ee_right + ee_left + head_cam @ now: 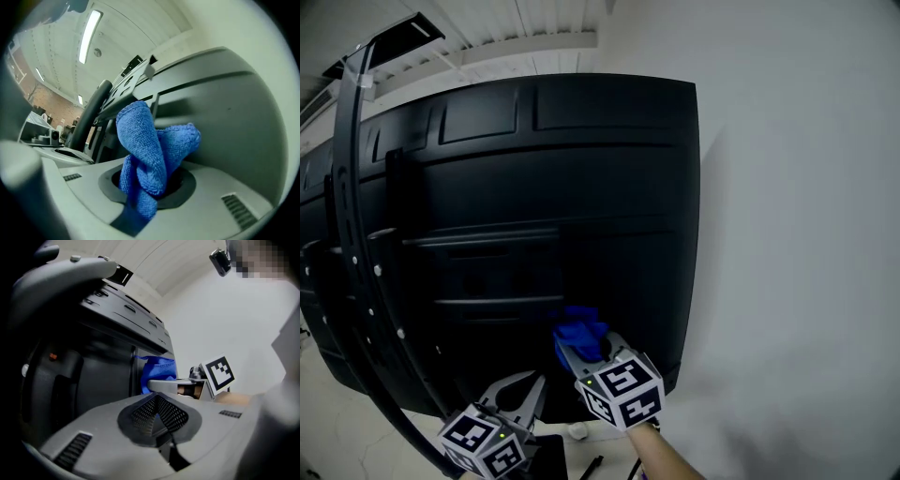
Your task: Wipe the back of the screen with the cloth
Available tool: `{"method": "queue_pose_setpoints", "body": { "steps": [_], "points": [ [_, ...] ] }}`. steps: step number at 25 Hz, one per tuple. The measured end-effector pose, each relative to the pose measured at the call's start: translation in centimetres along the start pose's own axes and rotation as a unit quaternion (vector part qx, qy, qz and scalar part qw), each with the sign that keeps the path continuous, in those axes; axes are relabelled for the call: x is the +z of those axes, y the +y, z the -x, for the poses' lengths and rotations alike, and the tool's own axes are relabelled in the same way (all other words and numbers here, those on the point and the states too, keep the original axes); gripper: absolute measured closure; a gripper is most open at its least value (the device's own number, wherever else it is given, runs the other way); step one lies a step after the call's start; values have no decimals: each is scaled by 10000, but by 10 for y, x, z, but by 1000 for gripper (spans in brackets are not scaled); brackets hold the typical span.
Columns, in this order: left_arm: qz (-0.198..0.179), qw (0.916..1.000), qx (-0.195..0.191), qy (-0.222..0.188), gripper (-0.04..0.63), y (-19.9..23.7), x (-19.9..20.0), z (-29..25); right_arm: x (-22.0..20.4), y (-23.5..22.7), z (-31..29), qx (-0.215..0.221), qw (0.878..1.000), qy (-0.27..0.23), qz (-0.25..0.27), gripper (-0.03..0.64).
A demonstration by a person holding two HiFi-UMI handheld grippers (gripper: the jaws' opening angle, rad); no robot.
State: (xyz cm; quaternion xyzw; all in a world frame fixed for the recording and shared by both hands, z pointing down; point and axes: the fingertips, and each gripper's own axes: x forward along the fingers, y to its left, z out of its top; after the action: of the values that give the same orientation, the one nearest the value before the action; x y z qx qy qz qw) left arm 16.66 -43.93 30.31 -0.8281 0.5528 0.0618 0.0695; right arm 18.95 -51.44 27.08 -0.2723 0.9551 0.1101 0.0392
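At 7 o'clock the left tool (517,392) is pressed together on nothing; at 6 o'clock the right tool (581,351) is pinched on the bunched blue cloth (579,328), seemingly pushed against the lower back of the screen (609,187). The wad could be snagged by the moulded ridges (487,237) and yanked loose, leaving the plastic scraped by bare tool tips.

Blue cloth (579,332), black screen back (534,216), white wall (797,234)
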Motion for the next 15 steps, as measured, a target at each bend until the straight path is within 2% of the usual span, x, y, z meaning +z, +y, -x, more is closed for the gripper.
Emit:
{"method": "queue_pose_setpoints", "body": {
  "steps": [8,15],
  "points": [
    [102,9995,-307,68,585,-31,-13,-30,-11,-104,79,-1095,9938,72,-185,529],
    [156,9994,-297,116,585,-39,-17,-34,-21,-158,122,-1661,9856,178,-253,529]
  ]
}}
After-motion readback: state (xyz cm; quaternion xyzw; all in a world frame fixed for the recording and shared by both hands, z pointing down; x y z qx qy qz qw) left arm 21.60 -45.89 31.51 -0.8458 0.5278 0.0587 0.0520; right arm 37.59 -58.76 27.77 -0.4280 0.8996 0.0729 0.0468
